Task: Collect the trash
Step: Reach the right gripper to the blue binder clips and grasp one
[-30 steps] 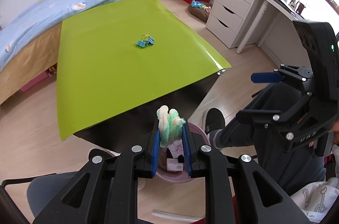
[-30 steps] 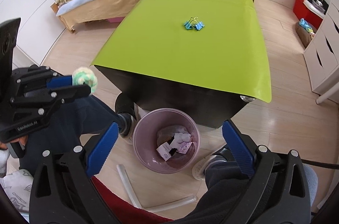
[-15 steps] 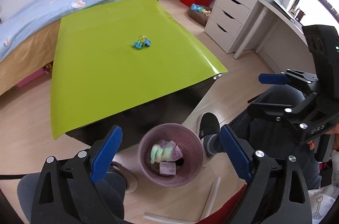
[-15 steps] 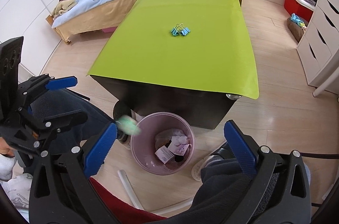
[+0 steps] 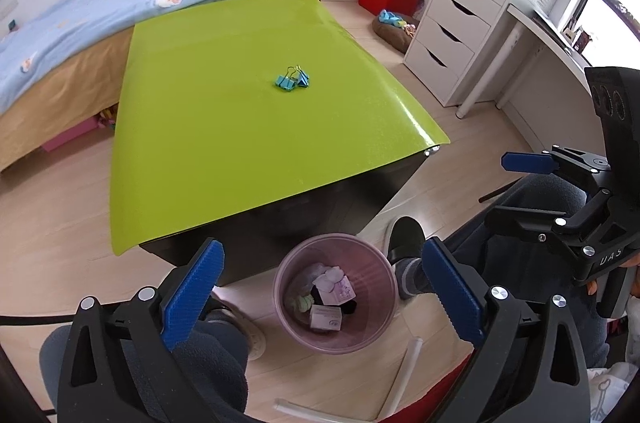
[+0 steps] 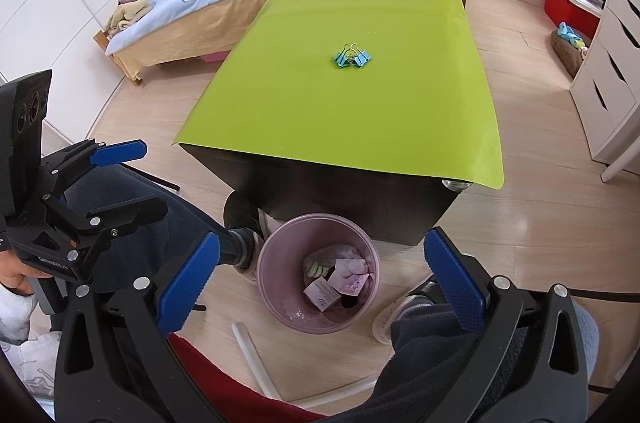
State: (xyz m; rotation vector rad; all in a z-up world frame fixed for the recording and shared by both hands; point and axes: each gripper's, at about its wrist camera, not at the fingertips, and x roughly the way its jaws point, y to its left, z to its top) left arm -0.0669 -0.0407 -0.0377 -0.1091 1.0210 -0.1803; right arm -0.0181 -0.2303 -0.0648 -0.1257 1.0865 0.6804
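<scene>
Green-and-white fuzzy trash (image 5: 303,302) lies in the pink bin (image 5: 372,333) among paper scraps.

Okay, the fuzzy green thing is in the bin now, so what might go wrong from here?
1. The two blue binder clips sit mid-way across the lime green table, far from both grippers; reaching them may be a stretch.
2. The small pink plastic bin stands between the person's feet and could get knocked over.
3. The left gripper, whose jaws have just been opening, hangs empty right above the bin.
</scene>
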